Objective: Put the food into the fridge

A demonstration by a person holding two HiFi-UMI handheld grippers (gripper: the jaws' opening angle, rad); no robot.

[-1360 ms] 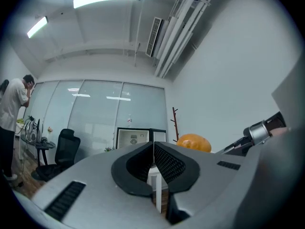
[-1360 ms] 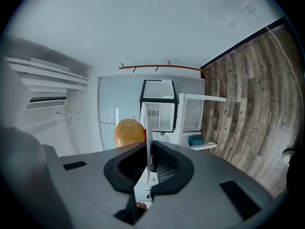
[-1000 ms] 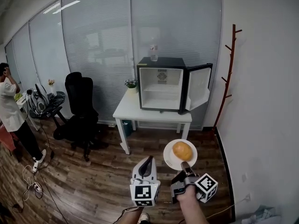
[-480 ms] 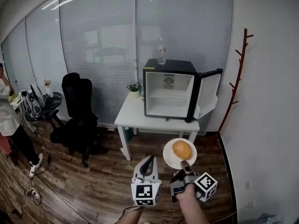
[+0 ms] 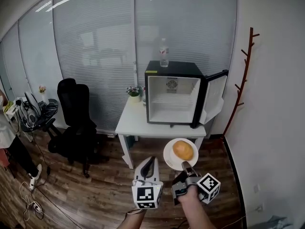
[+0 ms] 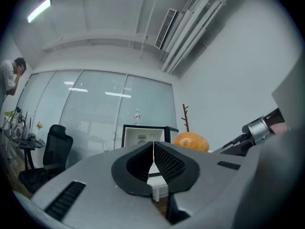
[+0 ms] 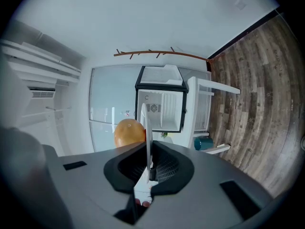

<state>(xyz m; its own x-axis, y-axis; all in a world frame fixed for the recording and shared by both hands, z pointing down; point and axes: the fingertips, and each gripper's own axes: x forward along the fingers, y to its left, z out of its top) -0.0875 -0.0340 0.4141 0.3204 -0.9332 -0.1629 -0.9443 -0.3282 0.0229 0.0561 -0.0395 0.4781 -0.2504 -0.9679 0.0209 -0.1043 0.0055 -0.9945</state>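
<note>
An office chair (image 5: pixel 74 113) stands well left of the path. The left gripper (image 5: pixel 150 162) is carried with its fingers pressed together on nothing. The carry is judged to be the step in hand. The white plate (image 5: pixel 169 160), with the round orange-brown food (image 5: pixel 183 150) on it, is pinched at its rim by the narrow fingers of the right gripper (image 5: pixel 185 166), well short of the fridge (image 5: pixel 172 67). Next, the plate must be raised above the worktop (image 5: pixel 138 123) edge and passed left of the open door (image 5: pixel 214 97). Bare floor lies between.
</note>
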